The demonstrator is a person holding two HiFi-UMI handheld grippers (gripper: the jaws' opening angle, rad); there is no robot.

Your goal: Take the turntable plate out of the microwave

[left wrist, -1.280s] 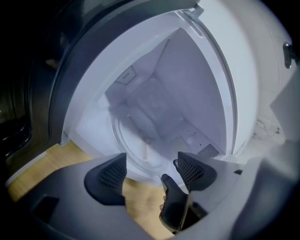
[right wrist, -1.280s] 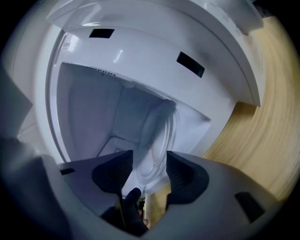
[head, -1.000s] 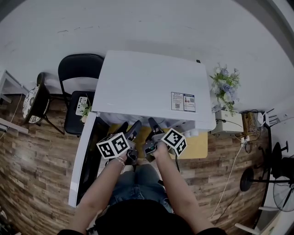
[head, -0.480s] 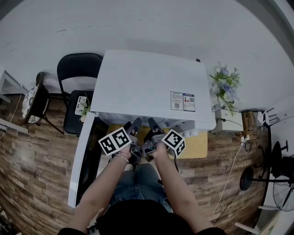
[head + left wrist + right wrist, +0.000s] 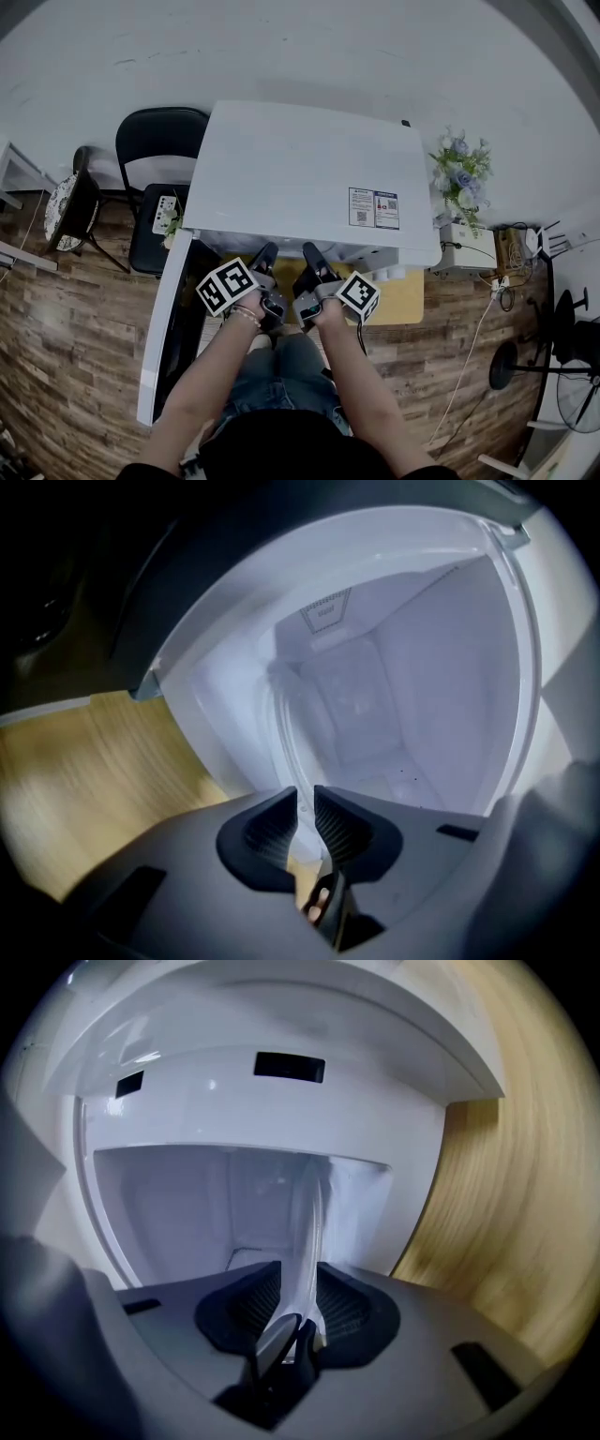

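1. The right gripper [image 5: 300, 1274] has its ribbed pads [image 5: 349, 1305] clamped on the near rim of the clear glass turntable plate [image 5: 309, 1208]. Its jaws have just been closing.
2. The left gripper [image 5: 306, 796] has just been closing too. Its jaws now stand almost together, pinching the same rim in a thin gap.
3. The plate runs edge-on from both pairs of jaws back into the white cavity [image 5: 178, 1204] of the microwave [image 5: 300, 164]. Whether it rests on the cavity floor I cannot tell.
4. The microwave door [image 5: 167, 337] hangs open on the left, beside the left forearm.
5. The microwave sits on a pale wooden tabletop [image 5: 409, 298], whose grain shows beside the opening in both gripper views.
6. Below lies a brown wood-plank floor [image 5: 66, 375], and a plain white wall [image 5: 281, 47] stands behind.
7. A black chair [image 5: 159, 145] stands left of the microwave, and pale flowers [image 5: 459, 173] stand to its right. A standing fan [image 5: 577, 375] is at the far right.
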